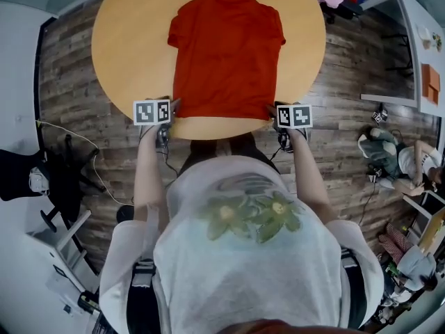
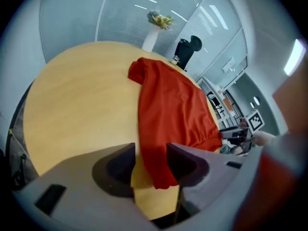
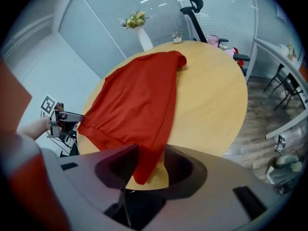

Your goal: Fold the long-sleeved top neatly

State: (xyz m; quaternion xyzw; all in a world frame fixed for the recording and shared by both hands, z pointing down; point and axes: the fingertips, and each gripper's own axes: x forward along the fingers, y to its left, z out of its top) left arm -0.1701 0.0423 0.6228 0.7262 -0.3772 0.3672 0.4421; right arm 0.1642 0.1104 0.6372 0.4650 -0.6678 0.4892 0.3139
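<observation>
1. While you lean over the round table [image 1: 125,40], the red top [image 1: 226,54] lies spread flat on it, with its hem along the edge nearest you and its collar end toward the far side
2. Your left gripper [image 2: 151,150] sits at the left corner of the hem; its jaws stand apart, and the corner of cloth lies loose between them, not pinched
3. Your right gripper [image 3: 151,148] is at the right corner of the hem, its jaws likewise parted, and that corner lies between them unclamped
4. Both grippers point steeply down at the near edge of the table, one at each end of the hem and well apart
5. Beyond the top, a white vase [image 3: 143,37] of flowers stands at the far rim, and a black chair [image 3: 192,8] stands behind the table
</observation>
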